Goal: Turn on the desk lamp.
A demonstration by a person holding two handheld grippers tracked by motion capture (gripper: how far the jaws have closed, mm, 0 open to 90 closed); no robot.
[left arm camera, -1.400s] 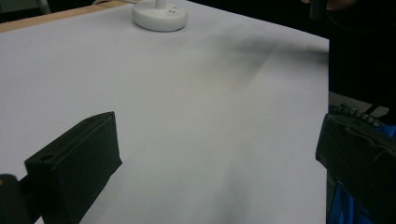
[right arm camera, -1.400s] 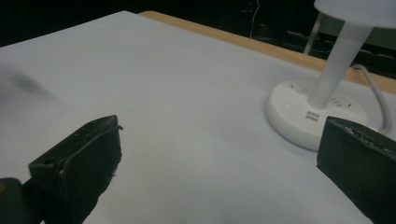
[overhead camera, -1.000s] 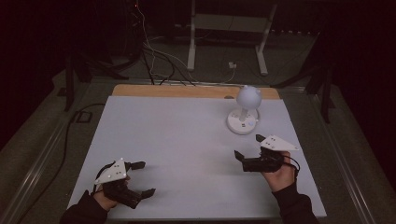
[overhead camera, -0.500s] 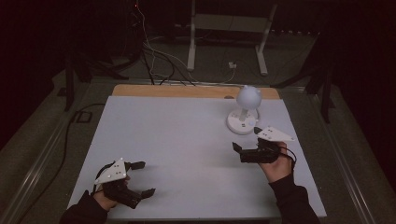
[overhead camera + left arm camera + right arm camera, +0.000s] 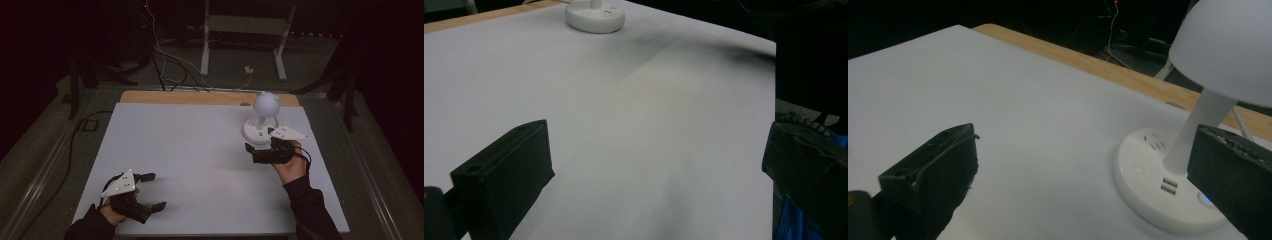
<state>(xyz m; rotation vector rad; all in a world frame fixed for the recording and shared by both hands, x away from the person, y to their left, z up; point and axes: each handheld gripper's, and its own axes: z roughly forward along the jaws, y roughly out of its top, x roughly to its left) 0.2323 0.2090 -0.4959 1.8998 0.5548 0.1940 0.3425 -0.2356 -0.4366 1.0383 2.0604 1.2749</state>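
White lamp [image 5: 263, 116] stands at the counter's [image 5: 190, 150] far right. The right tongs [image 5: 257, 152] have moved up from nearer the person to just beside its base, jaws wide and empty, probably about to reach it. The left tongs [image 5: 152, 192] rest open, empty.

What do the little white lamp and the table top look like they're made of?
The lamp looks like matte white plastic: its dome shade is smooth and evenly pale, and the round base has moulded sockets and USB ports. The table top seems to be a smooth, matte white sheet, perhaps laminate or board, laid over wood; a bare wooden strip shows along its far edge.
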